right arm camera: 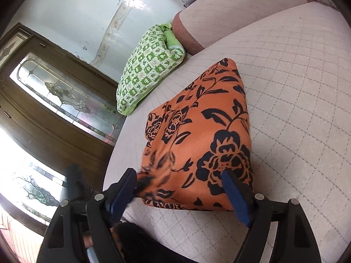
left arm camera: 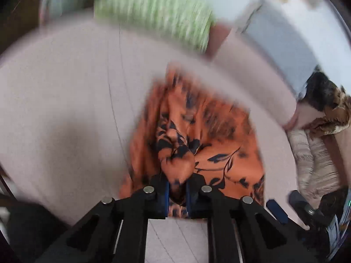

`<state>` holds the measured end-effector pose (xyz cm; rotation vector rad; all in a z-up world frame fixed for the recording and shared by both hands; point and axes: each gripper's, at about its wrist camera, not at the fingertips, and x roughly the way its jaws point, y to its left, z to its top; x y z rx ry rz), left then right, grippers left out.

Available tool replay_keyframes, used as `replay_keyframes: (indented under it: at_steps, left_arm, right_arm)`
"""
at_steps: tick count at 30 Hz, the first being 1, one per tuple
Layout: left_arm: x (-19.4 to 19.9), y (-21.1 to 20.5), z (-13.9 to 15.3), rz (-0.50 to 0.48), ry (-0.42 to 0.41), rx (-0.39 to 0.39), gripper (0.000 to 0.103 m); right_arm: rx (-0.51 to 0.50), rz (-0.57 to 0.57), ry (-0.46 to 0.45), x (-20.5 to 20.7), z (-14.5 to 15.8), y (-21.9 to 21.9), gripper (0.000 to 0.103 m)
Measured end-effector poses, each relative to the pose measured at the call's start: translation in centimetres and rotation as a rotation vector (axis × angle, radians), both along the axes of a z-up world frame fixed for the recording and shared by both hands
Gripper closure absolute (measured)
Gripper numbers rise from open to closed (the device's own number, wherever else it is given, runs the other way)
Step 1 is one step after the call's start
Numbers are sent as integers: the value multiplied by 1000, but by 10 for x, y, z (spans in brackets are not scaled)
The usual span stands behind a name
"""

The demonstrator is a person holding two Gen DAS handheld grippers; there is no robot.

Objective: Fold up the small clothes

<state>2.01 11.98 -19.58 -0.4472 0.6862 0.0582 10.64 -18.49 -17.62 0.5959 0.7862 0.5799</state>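
On pale bedding, one orange garment (right arm camera: 204, 131); left claw (left arm camera: 177, 188) pinching it; right claw (right arm camera: 184, 186) spread.

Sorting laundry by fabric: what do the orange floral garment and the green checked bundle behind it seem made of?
Orange floral garment: probably a soft, matte woven or knit fabric; it drapes in loose folds without shine. Green checked bundle: looks like padded, printed cotton-type cloth, puffy with rounded edges. Neither can be settled by sight.

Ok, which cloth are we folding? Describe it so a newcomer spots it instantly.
Find the pale quilted bed surface. In its middle lies the orange cloth, pinched by the left gripper. Its black flower print separates it from the green checked bundle near the wall.
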Motion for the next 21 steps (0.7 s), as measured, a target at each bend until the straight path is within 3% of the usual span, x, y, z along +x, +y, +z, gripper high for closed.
replay_keyframes:
  at_steps: [1,3,5,7,10,13,15,18,21]
  left_arm:
    - [-10,-6,7,9,-37,40,92]
    - [-11,-13,-7,6,19,76,92]
    - [2,-4,-45,26,152,36,91]
    - [3,6,-56,35,177,-20,87]
    - [3,4,-40,1,146,-5,82]
    - [2,13,-24,-12,158,-26,65]
    - [-6,26,-3,23,120,-30,55]
    - [-3,42,24,18,45,7,55]
    - [50,57,28,-38,109,5,54]
  right_arm:
    - [-12,1,-9,-1,2,0,21]
    - [-50,4,-19,2,4,3,21]
    - [-63,9,-4,7,2,7,21]
    - [-81,23,3,12,3,12,21]
    - [-106,44,-10,16,5,15,21]
    - [-96,55,-5,24,4,18,21]
    - [-96,86,15,32,-3,22,18]
    - [-97,96,51,39,-18,22,18]
    - [-85,102,51,40,-21,22,18]
